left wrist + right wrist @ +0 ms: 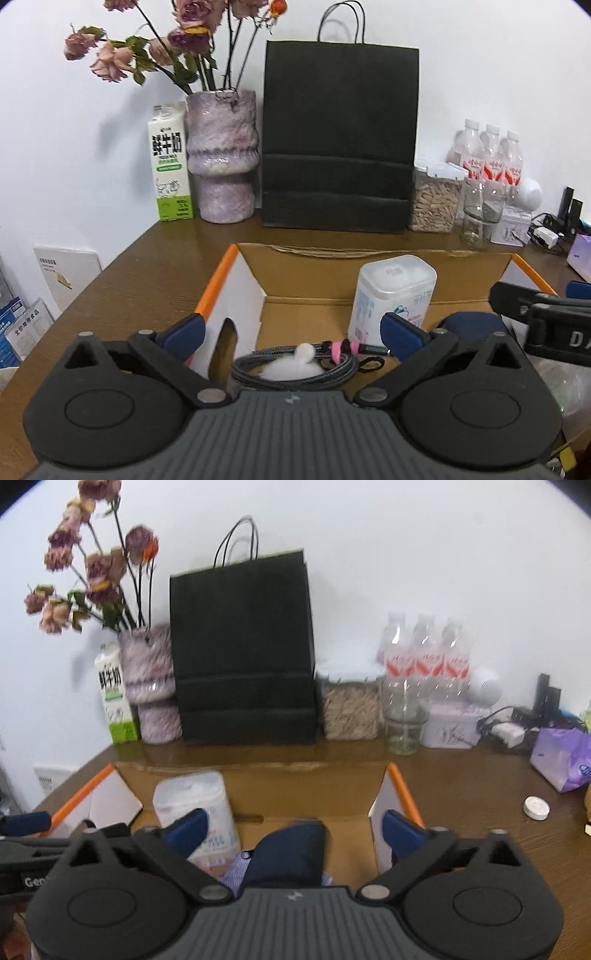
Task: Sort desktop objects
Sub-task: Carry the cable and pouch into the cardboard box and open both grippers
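An open cardboard box (369,295) with orange-edged flaps sits on the brown desk (147,266). Inside it stand a white plastic tub (391,291) and a coiled grey cable (295,373) with a pink tie and a white fluffy bit. My left gripper (293,332) hovers open above the cable, touching nothing. In the right wrist view the box (258,775) holds the tub (192,805) and a dark blue pouch (291,853) lying on a purple patterned item. My right gripper (294,830) is open, its pads well clear of the pouch on both sides.
Along the wall stand a milk carton (170,166), a vase of dried roses (221,155), a black paper bag (340,136), a seed jar (434,199), water bottles (491,155) and a glass jar (476,210). A purple tissue pack (561,757) and small white tin (535,807) lie right.
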